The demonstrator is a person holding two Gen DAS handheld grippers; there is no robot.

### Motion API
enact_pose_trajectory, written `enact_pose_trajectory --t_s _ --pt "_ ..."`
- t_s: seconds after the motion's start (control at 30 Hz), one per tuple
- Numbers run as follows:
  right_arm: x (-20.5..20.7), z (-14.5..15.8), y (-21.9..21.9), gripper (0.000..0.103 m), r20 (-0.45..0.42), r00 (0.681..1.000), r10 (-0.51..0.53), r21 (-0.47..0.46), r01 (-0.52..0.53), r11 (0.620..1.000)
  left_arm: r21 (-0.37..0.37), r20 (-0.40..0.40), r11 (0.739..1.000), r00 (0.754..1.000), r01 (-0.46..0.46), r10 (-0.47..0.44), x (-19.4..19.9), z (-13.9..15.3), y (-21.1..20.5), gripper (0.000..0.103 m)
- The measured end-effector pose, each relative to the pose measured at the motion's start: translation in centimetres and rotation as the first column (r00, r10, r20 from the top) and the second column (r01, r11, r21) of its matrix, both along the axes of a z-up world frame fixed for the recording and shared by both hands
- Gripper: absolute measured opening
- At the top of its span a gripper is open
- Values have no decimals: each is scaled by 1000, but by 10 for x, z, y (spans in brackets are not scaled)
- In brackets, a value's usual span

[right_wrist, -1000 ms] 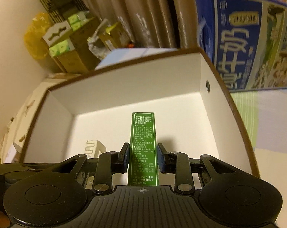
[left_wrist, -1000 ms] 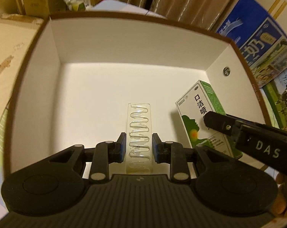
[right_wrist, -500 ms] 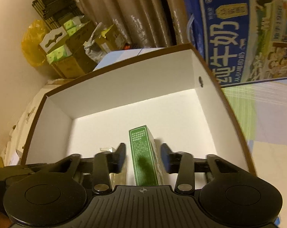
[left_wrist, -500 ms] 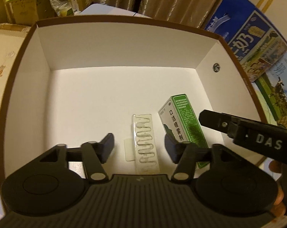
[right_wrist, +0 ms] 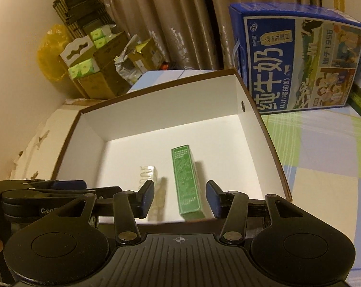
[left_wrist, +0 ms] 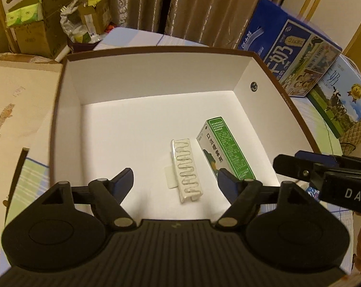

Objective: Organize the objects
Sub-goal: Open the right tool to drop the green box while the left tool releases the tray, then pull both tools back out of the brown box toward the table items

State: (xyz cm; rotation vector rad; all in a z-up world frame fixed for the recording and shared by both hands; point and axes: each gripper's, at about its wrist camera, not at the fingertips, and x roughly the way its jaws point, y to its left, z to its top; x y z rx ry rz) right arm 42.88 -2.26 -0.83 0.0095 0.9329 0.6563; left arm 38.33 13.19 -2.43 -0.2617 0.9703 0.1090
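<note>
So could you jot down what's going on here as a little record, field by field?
container: white box with brown rim
in the box: green carton; clear tray
layout: carton and tray lie side by side on the box floor, a narrow gap between them
left gripper: open, holding nothing, above the tray
right gripper: open, holding nothing, at the near rim, in line with the carton
outside the box: blue milk case behind its right wall

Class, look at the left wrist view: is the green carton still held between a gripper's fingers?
No. The green carton lies on the box floor beside the clear packet, both grippers open.
</note>
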Motion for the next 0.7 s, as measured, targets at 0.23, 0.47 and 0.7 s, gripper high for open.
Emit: enact_pose_trajectory --t_s 0.23,0.47,0.7 --pt "-25 12 -16 46 25 1000 11 21 -12 1000 19 14 999 999 -34 34 -35 16 -9 75" --pt "-52 27 -36 46 54 997 53 49 -56 997 41 40 997 998 -59 57 -75 35 -27 78" --pt "-80 36 -65 46 67 994 81 74 -86 994 56 53 995 996 -76 73 -112 47 -51 79"
